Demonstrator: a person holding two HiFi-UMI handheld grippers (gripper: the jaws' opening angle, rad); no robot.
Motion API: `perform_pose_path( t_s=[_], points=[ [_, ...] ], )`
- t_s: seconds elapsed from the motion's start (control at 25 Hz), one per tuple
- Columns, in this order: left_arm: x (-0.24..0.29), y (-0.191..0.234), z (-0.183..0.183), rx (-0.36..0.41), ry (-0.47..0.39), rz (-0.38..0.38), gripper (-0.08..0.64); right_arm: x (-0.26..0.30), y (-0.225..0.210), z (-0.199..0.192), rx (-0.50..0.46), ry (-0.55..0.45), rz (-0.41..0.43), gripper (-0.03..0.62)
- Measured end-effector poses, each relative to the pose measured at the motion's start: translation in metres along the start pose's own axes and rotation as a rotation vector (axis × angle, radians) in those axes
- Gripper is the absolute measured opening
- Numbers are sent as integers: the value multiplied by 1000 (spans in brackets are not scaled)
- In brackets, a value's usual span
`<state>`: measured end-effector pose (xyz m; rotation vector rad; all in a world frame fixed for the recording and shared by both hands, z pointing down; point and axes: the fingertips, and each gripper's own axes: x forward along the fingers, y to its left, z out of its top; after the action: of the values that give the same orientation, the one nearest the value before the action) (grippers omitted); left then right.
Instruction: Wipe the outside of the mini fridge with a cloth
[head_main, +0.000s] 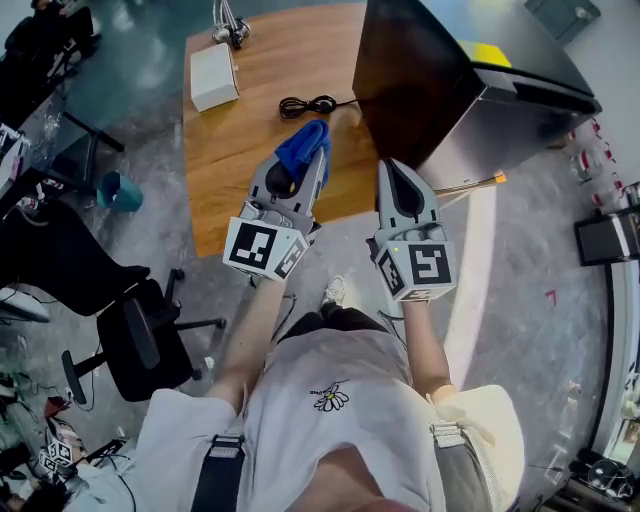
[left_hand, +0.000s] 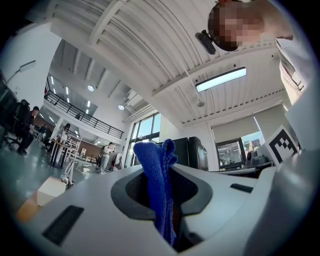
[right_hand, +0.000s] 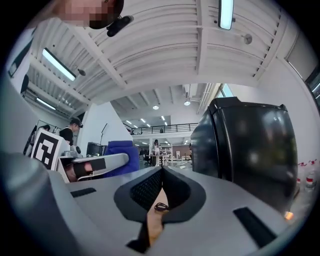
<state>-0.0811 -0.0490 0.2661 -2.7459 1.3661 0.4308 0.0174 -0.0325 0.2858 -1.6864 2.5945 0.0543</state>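
Above the worktop (head_main: 270, 70) edge, holds blue cloth (head_main: 299, 150) pinched in left gripper (head_main: 314, 163), fridge (head_main: 410, 80) ahead and rightward; right gripper (head_main: 392, 166) nearer it, closed on nothing.

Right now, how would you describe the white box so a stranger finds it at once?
Start at the wooden table beside the black mini fridge. The white box sits near its far left corner. It is the only pale block there; the cable coil nearby is dark and thin.

No readable text, label, brand or number anywhere.
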Motion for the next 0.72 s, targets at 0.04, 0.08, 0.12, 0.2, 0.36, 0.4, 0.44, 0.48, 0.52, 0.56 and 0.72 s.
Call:
perform_pose_path(
  t_s=[0.04, 0.08, 0.12, 0.2, 0.36, 0.4, 0.44, 0.48, 0.52, 0.56, 0.72],
  points=[
    [13, 5, 0, -6, -8, -2, 66, 11, -7, 0, -4, 0, -2, 12],
    [24, 10, 0, -8, -13, -5, 66, 21, -14, 0, -4, -1, -6, 12],
    [34, 16, 1, -12, -19, -8, 66, 31, -19, 1, 0, -5, -11, 12],
    [51, 25, 3, -11, -22, -20, 65, 45, -26, 2, 13, -14, -19, 12],
    [79, 44, -8, 15, 19, -48, 66, 67, -42, -3, 44, 0, -36, 12],
    [88, 49, -9, 14, 20, -56, 66, 73, -45, -5, 54, 4, -37, 12],
    [97, 53, -10, 13, 23, -66, 65, 78, -46, -7, 62, 9, -36, 12],
    [106, 57, -11, 15, 27, -76, 66, 83, -46, -10, 67, 15, -33, 12],
    [113, 61, -12, 19, 32, -85, 66, 86, -45, -12, 69, 22, -28, 12],
    [121, 64, -12, 26, 34, -92, 66, 90, -44, -15, 69, 28, -23, 12],
    [158, 75, -6, 71, 23, -115, 65, 110, -45, -17, 68, 26, -11, 12]
  ],
)
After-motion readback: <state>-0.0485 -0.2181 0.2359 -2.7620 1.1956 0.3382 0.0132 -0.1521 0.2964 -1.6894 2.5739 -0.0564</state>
